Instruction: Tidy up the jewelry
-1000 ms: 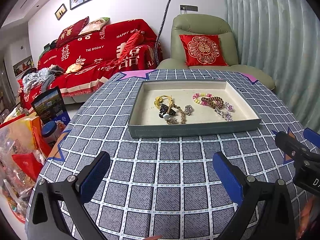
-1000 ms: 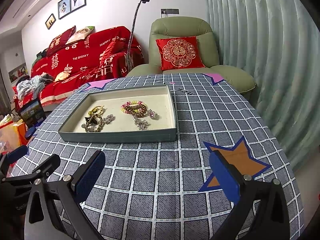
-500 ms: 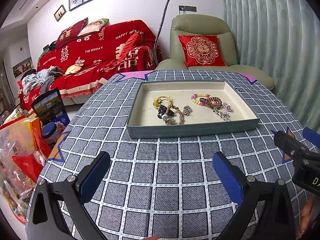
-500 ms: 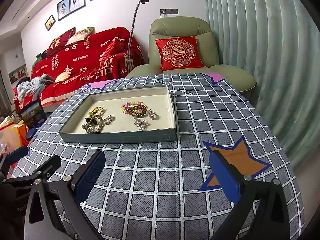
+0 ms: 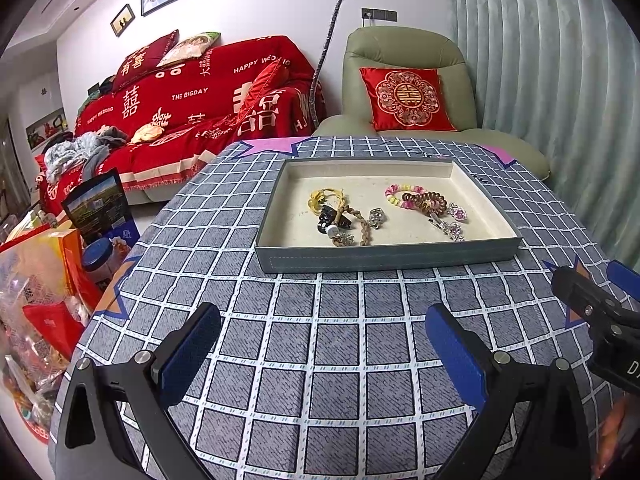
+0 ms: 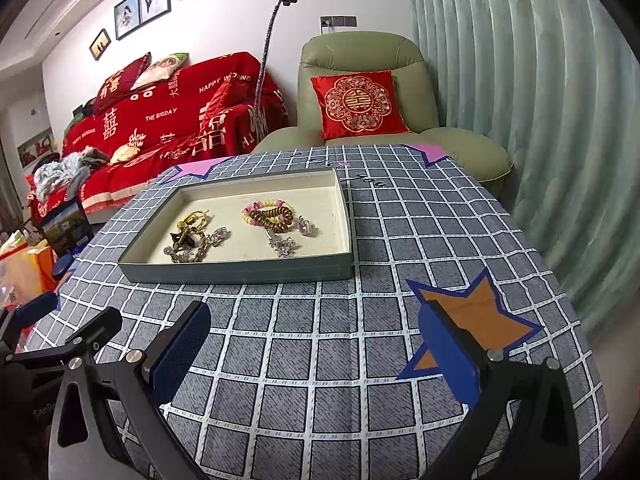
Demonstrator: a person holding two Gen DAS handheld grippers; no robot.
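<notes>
While jewelry [image 5: 384, 212] lies clustered in tray [image 5: 384, 258], left gripper [image 5: 322, 354] and right gripper [image 6: 314, 350] hover wide, empty, short of tray; sorting stage unclear: start or end.

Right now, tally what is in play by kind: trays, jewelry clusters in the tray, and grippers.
Tray: 1
Jewelry clusters: 2, the left cluster and the right cluster, lying apart inside the tray
Grippers: 2, the left gripper and the right gripper, both open and empty
Total: 5
</notes>
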